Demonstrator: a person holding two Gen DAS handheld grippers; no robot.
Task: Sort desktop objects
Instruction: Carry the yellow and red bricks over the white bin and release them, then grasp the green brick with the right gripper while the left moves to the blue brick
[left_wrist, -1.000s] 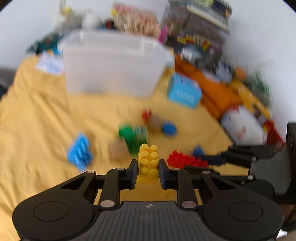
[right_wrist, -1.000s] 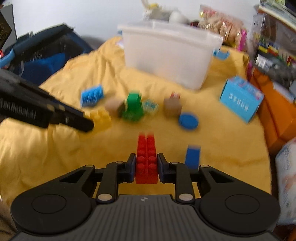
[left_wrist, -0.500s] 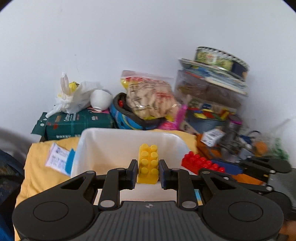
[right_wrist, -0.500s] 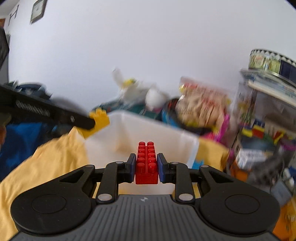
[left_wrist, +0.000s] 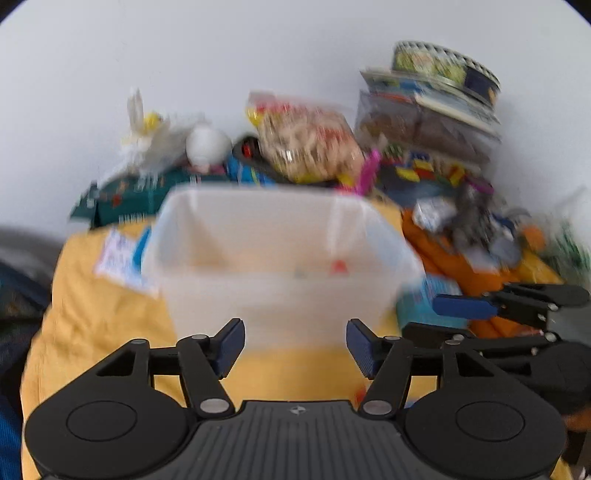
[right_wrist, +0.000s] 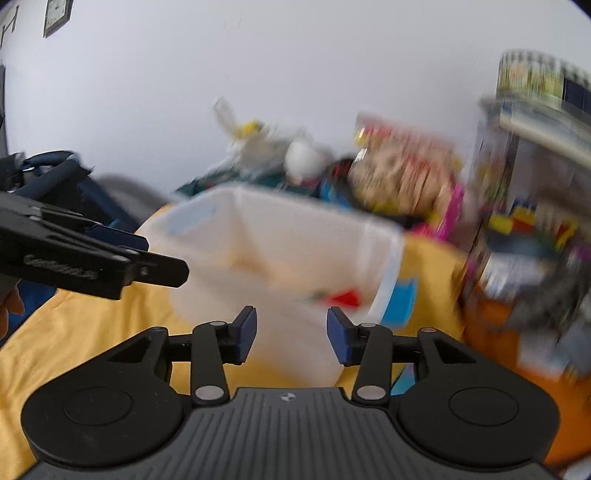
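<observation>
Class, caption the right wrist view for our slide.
Right gripper opening, empty, before translucent plastic bin containing a red block.

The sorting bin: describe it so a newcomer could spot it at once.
Look at the yellow cloth that covers the surface. In its middle, just ahead of both tongs, stands an open plastic tub. It is the only milky see-through container there, while the clutter behind it along the wall is all colourful bags, boxes and tins.
</observation>
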